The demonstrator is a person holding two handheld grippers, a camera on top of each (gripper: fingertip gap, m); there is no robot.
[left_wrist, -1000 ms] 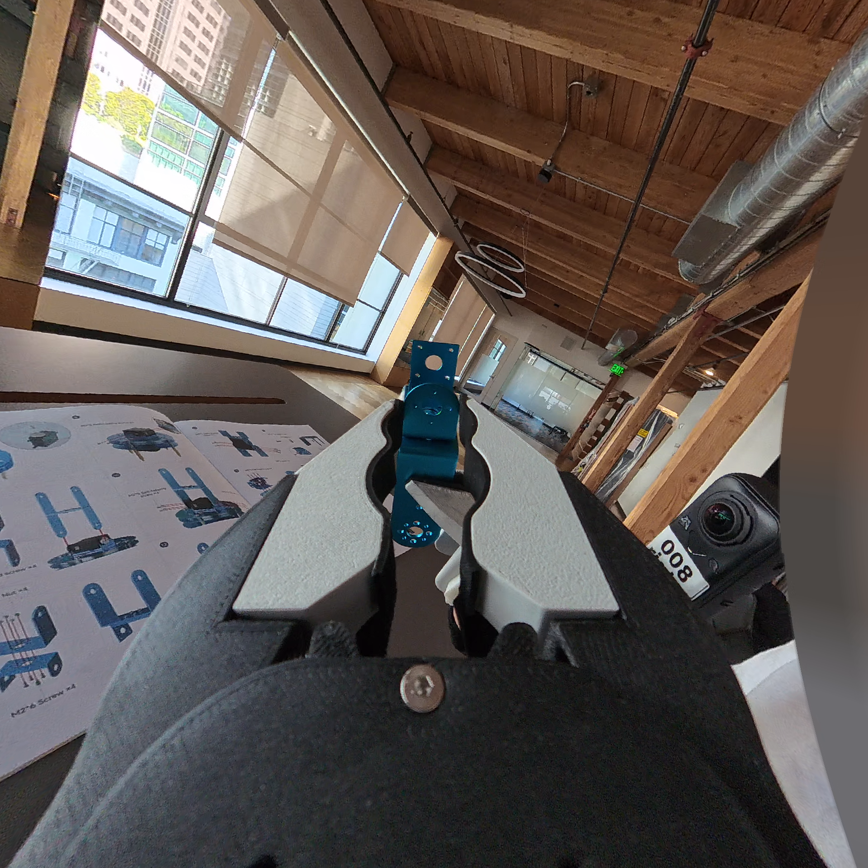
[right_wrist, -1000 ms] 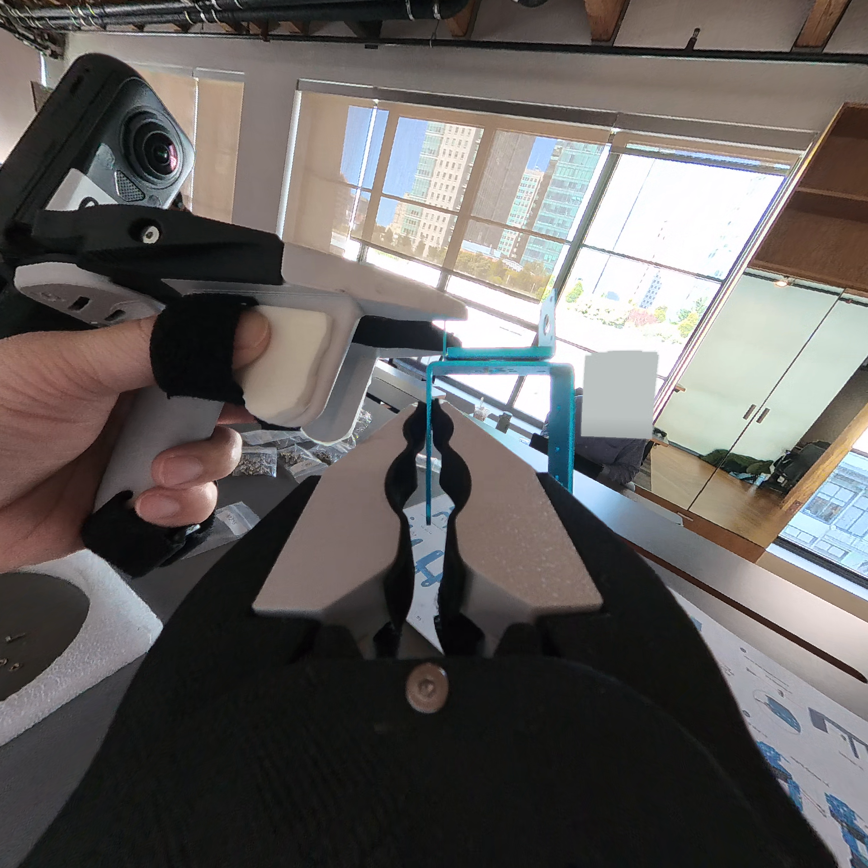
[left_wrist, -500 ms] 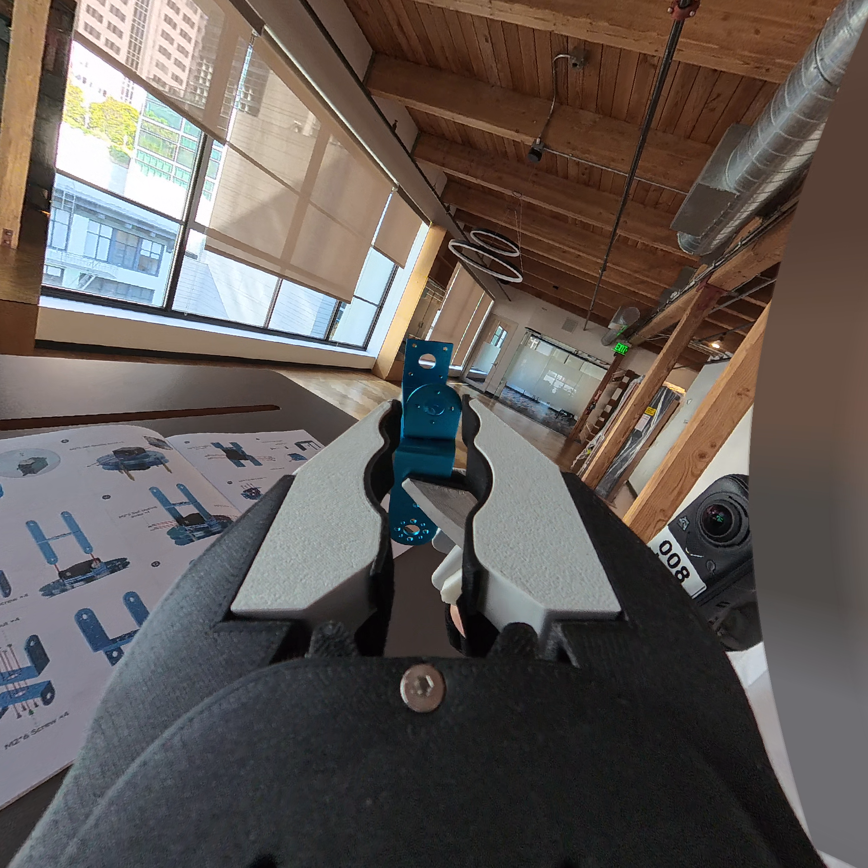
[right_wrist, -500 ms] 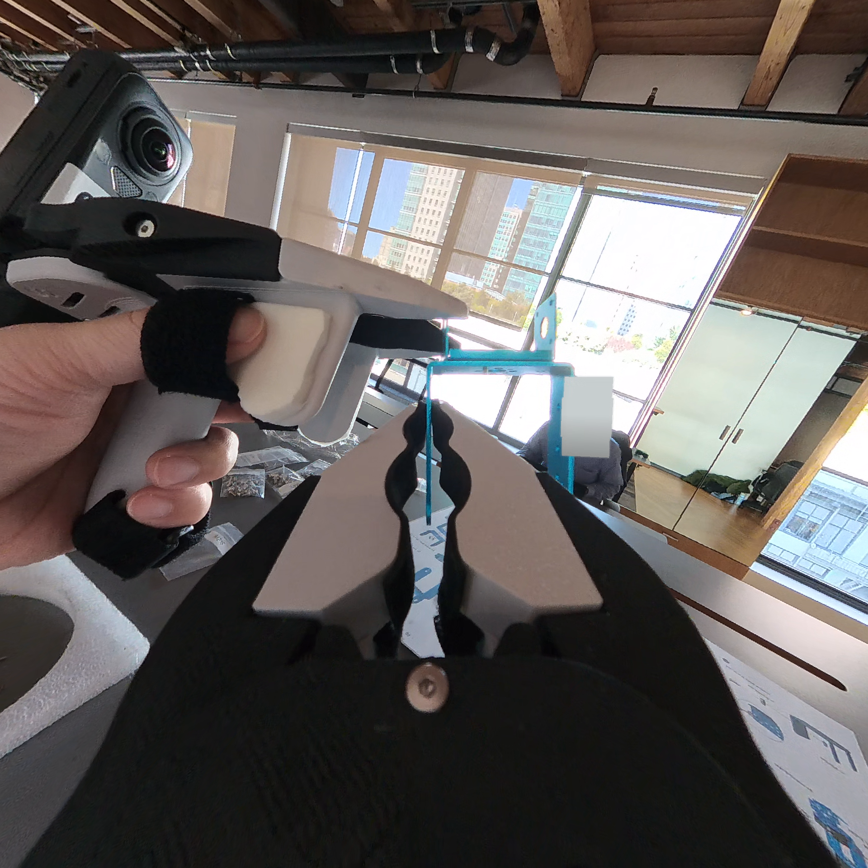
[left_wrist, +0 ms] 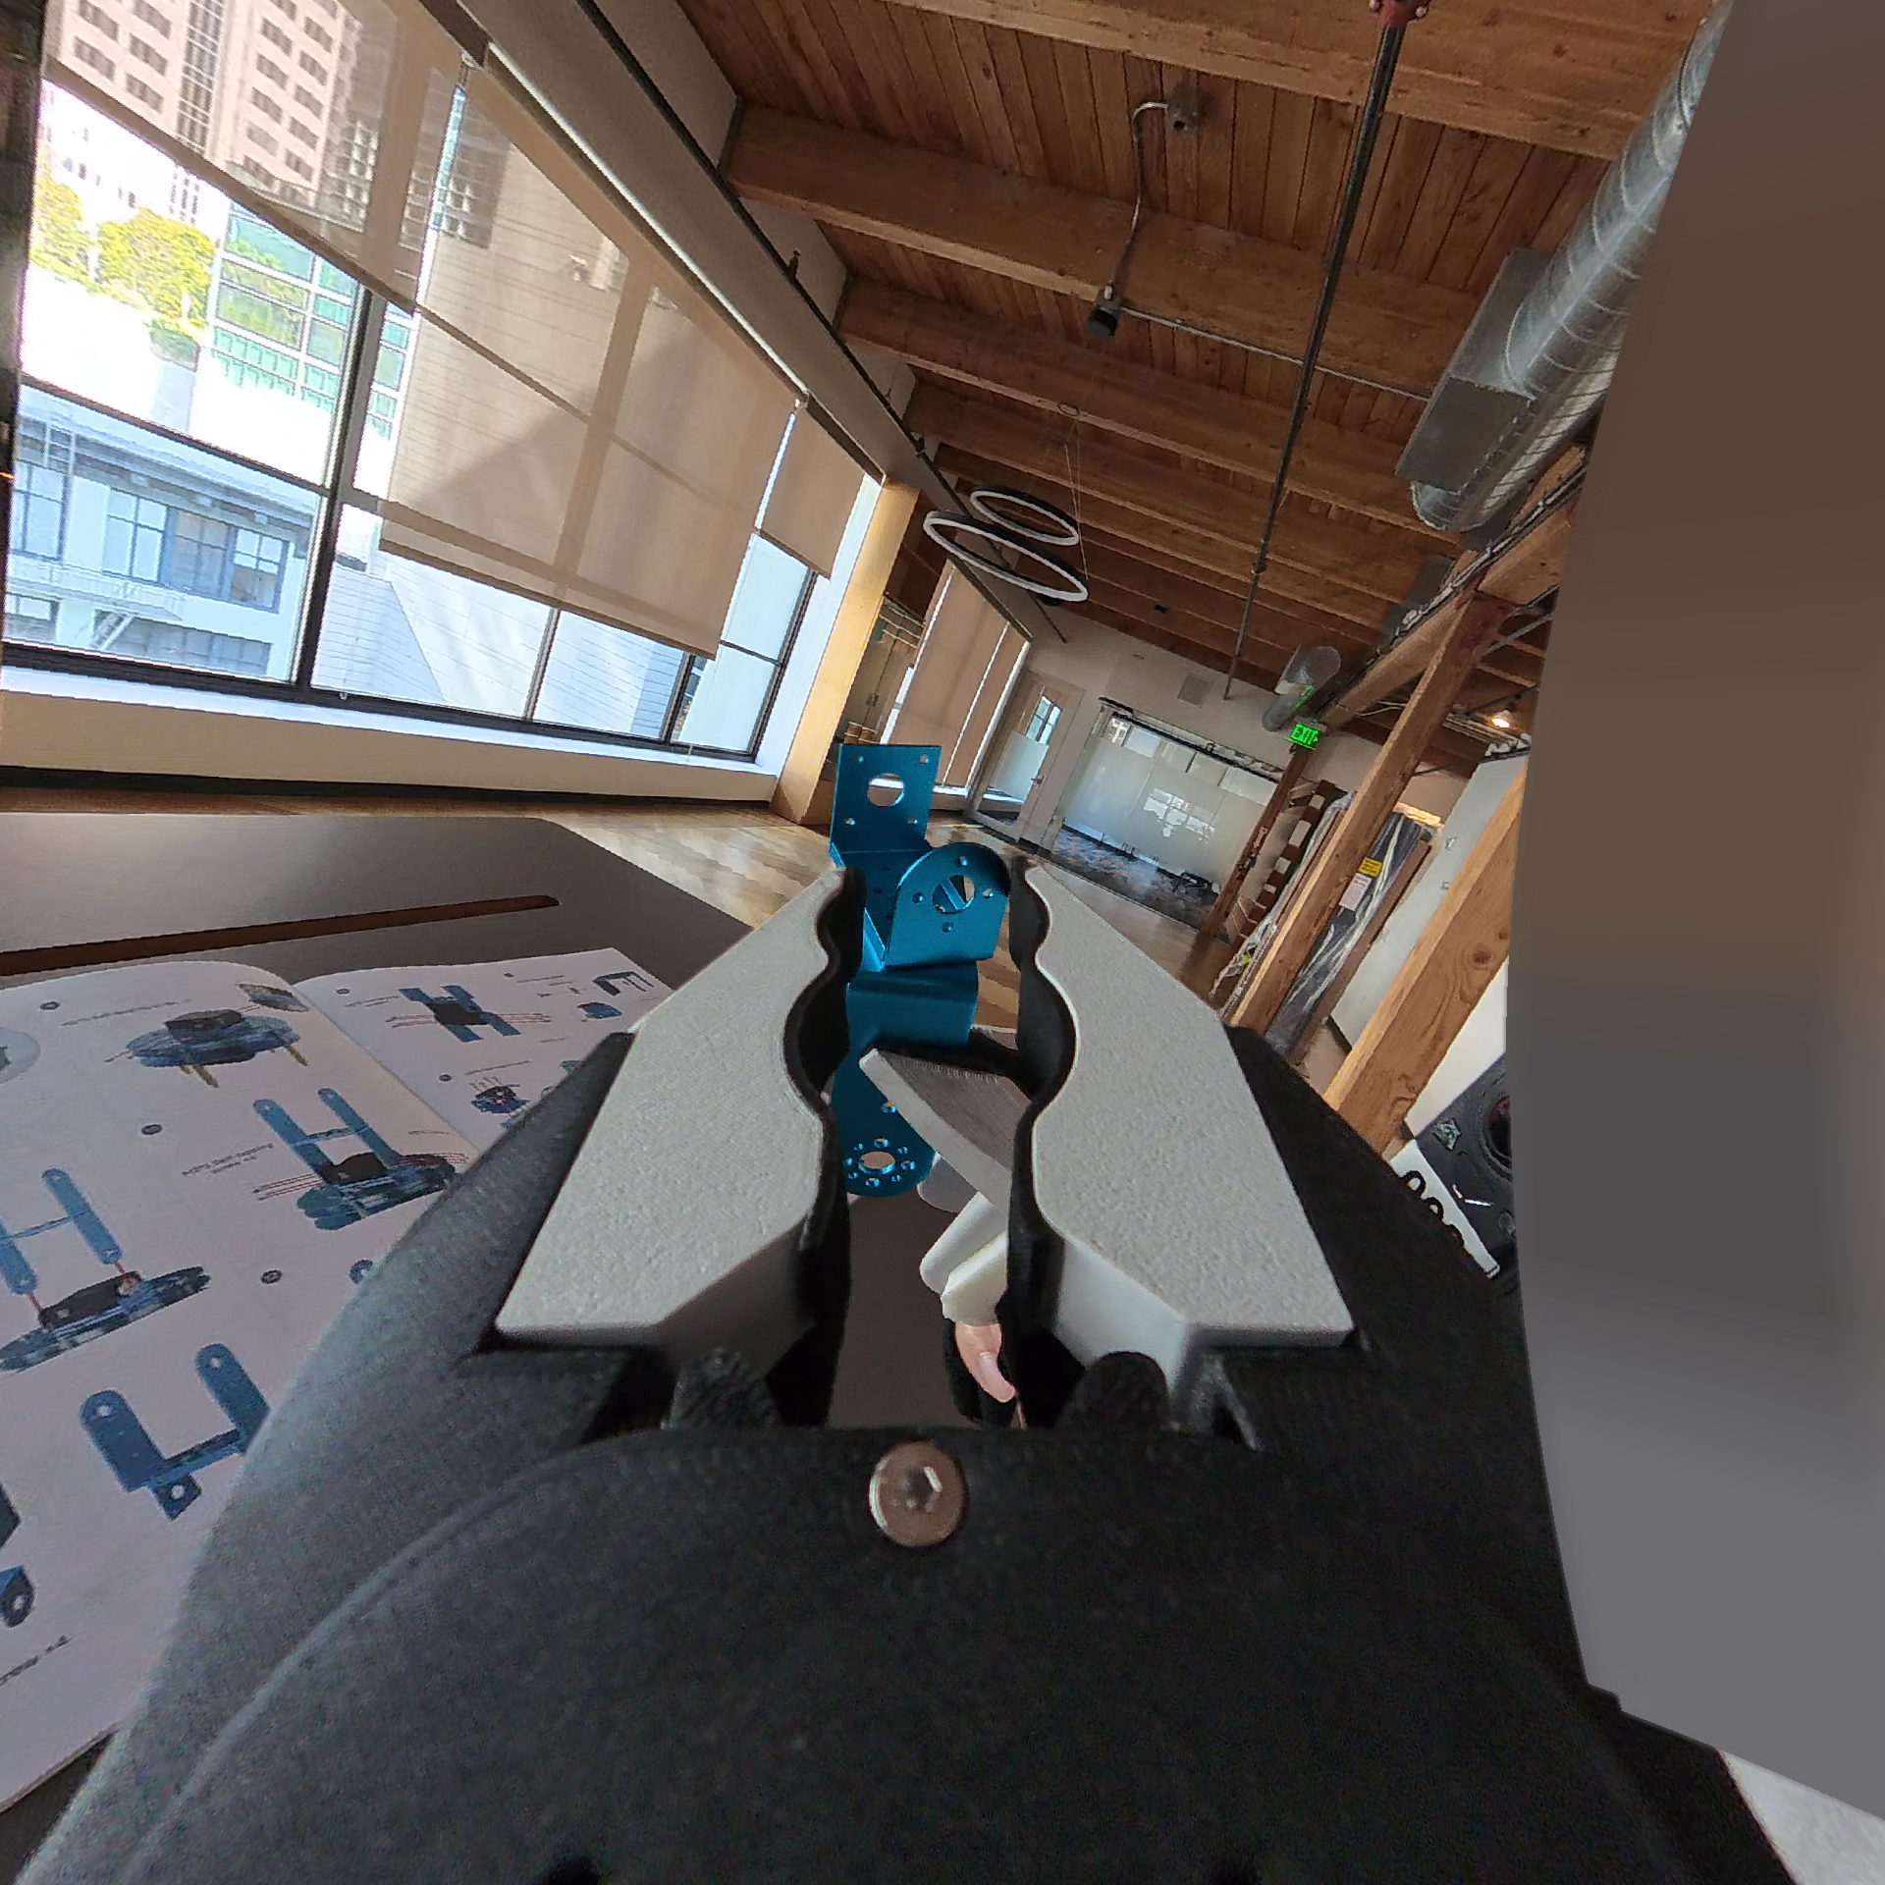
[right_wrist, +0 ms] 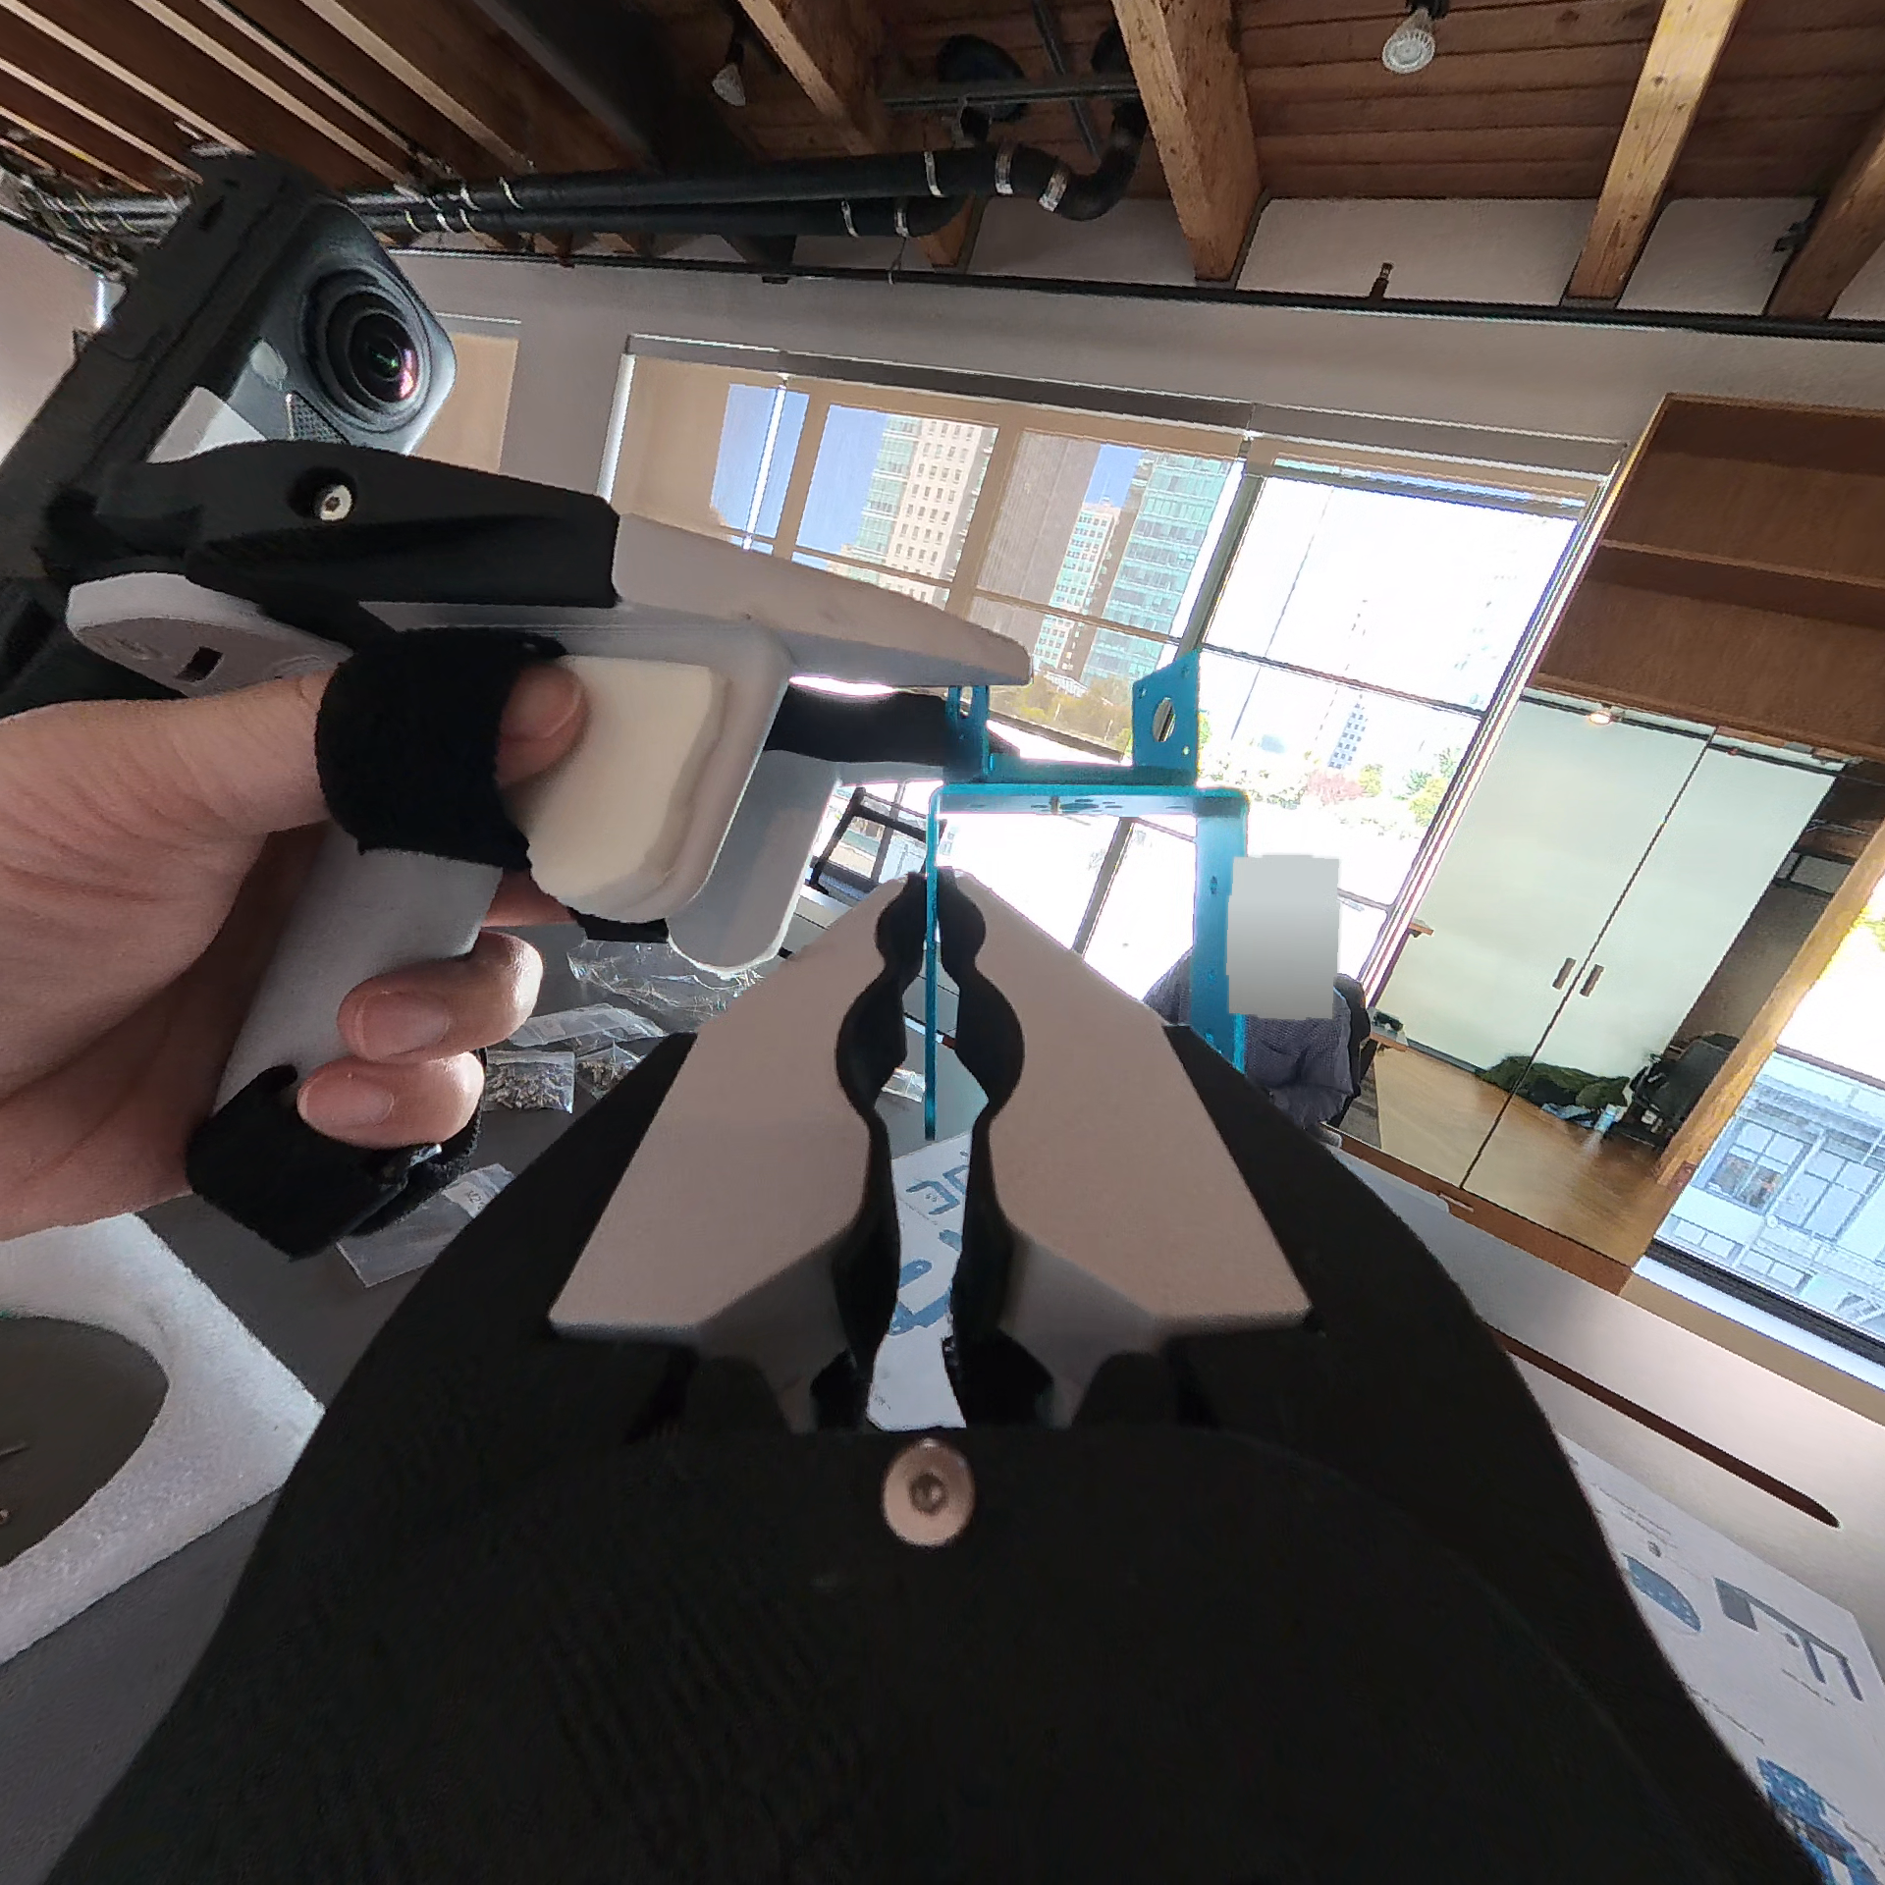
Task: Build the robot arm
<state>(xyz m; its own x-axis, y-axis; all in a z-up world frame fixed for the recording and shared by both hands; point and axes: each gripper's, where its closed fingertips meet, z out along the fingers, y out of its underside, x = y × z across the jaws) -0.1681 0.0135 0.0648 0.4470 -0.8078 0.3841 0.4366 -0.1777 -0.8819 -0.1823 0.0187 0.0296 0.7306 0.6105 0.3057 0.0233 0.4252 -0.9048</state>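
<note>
While the left gripper point(left_wrist: 928, 979) is clamped on the small blue bracket point(left_wrist: 923, 918) and the right gripper point(right_wrist: 936, 898) pinches the U-bracket point(right_wrist: 1091, 806) leg, both held above the manual point(left_wrist: 204, 1173), holes are best aligned with steady, unhurried pressure.

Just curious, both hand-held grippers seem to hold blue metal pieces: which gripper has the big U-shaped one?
The right gripper: it pinches the U-shaped bracket by one thin leg. The left gripper holds the small bracket instead.

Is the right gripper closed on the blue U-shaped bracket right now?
Yes: in the right wrist view the right gripper has its jaws pinched on one thin leg of the blue U-shaped bracket.
</note>
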